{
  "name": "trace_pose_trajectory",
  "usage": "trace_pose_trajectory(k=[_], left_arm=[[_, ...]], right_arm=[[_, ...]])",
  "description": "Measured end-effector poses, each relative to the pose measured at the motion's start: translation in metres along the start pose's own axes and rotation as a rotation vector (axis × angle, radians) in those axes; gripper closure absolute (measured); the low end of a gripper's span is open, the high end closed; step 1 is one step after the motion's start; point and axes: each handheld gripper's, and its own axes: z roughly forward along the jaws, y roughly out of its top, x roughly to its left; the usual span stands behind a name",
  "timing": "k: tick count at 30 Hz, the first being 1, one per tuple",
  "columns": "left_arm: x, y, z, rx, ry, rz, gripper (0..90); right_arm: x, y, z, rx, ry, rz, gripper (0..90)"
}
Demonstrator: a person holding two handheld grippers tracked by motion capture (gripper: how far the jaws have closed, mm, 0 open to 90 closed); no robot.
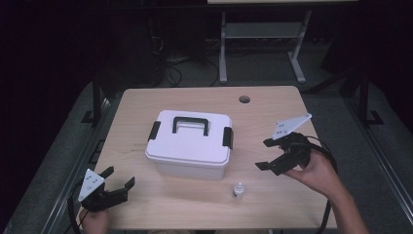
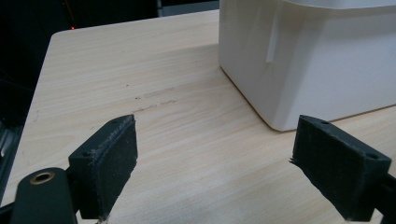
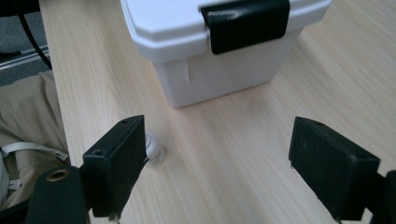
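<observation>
White plastic storage box (image 1: 189, 144) sits mid-table, lid on, black carry handle (image 1: 191, 124) lying flat on top, black latches (image 1: 227, 137) on both short ends look snapped down. Small clear dropper bottle (image 1: 238, 190) stands upright near the front edge, just in front of the box's right corner, not touching it. Right gripper (image 1: 266, 154) hovers right of the box, tilted toward it, jaws wide apart, nothing between them; in the right gripper view the bottle (image 3: 154, 149) peeks out beside the left jaw. Left gripper (image 1: 118, 177) rests at the front-left of the wooden table (image 1: 272, 105), jaws also spread, empty, well apart from the box.

Handling guess: bottle is light, rigid, smooth and round, so likely to tip or roll out if nudged; pinch it across the body below the cap, squarely. Box is stiff, probably light if empty, too wide for these jaws; take it by the handle or work the end latch (image 3: 245, 21).
</observation>
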Motion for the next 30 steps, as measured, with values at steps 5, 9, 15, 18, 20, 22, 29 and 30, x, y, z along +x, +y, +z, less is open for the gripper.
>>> trace_pose_trajectory(k=[5,9,15,18,20,22,29,30], left_arm=[[0.000,0.000,0.000,-0.004,0.000,-0.001,13.0],[0.001,0.000,0.000,-0.009,0.002,-0.011,13.0],[0.003,0.000,0.000,-0.010,0.003,-0.013,13.0],[0.002,0.000,0.001,-0.009,-0.001,-0.014,13.0],[0.002,0.000,0.001,-0.010,-0.002,-0.014,13.0],[0.002,0.000,0.002,-0.007,-0.003,-0.011,13.0],[0.004,0.000,0.002,-0.011,0.001,-0.020,13.0],[0.005,-0.001,0.001,-0.014,0.006,-0.027,13.0]], right_arm=[[-0.002,0.014,0.000,0.010,0.007,-0.017,18.2],[-0.003,0.037,0.004,0.025,0.023,-0.053,18.2],[-0.006,0.068,0.013,0.046,0.048,-0.106,18.0],[-0.009,0.082,0.018,0.055,0.056,-0.125,18.0],[-0.012,0.089,0.022,0.053,0.073,-0.127,17.9],[-0.015,0.096,0.026,0.061,0.074,-0.133,17.8],[-0.023,0.116,0.034,0.078,0.102,-0.152,17.8],[-0.024,0.119,0.036,0.084,0.107,-0.154,17.8]])
